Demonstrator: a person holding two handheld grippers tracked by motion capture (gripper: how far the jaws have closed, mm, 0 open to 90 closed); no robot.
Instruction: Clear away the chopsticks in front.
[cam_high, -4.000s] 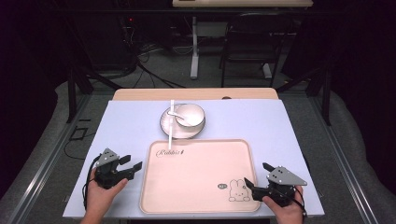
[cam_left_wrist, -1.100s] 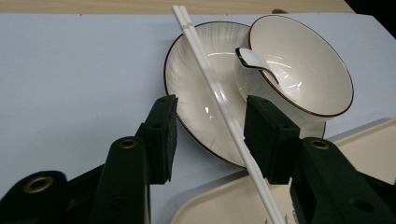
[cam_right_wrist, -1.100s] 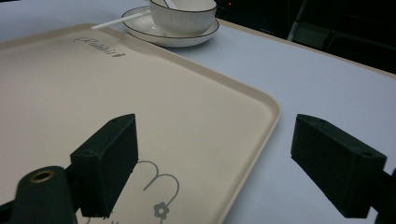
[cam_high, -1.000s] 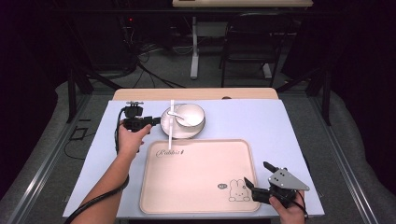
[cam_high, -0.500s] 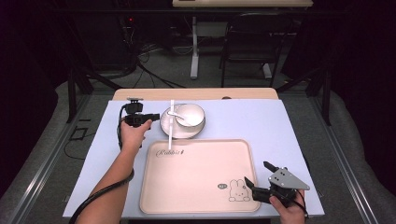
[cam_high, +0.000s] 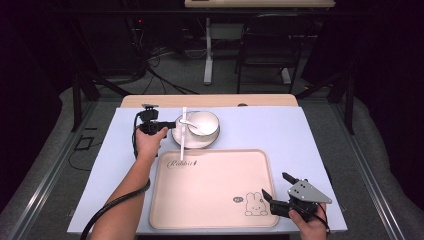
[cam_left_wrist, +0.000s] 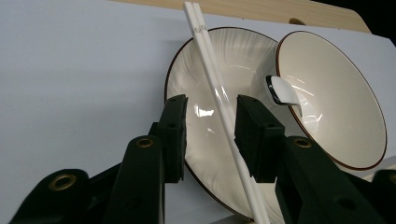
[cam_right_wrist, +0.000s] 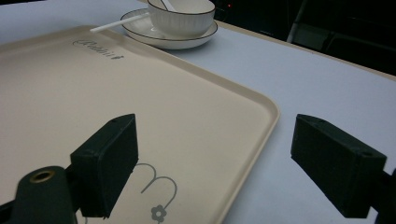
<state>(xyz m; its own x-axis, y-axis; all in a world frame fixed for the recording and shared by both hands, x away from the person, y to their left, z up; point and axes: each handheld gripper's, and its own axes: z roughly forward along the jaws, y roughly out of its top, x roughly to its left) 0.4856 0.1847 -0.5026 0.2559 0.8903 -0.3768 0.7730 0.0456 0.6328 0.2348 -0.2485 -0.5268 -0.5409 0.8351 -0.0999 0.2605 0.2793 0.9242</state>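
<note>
Wooden table (cam_high: 150, 100) under pale blue mat (cam_high: 310, 135), grey floor, dark room, chair (cam_high: 265, 40) at 12. Left gripper (cam_high: 170, 124) closing, jaws astride chopsticks (cam_left_wrist: 219, 98) on plate (cam_high: 179, 139), not pinching. Bowl (cam_high: 205, 122) with spoon (cam_left_wrist: 282, 91) at plate's 3. Right gripper (cam_high: 276, 186) released over tray (cam_high: 210, 195) corner at 5.

The left tool (cam_high: 169, 124) is black all over, with a small boxy part on top of its body. A thick black cable (cam_high: 107, 210) leaves it, loops beside the wrist and runs along the bare forearm. In the left gripper view its two jaws are flat black blocks with a matte, ribbed inner face, and each sits on a black arm with a round brass-coloured rivet. The right tool (cam_high: 274, 186) is also black and carries a grey three-cornered plate (cam_high: 308, 191) with small dark screws. Its jaws are the same blocky black pads. No sleeve shows on either forearm.
</note>
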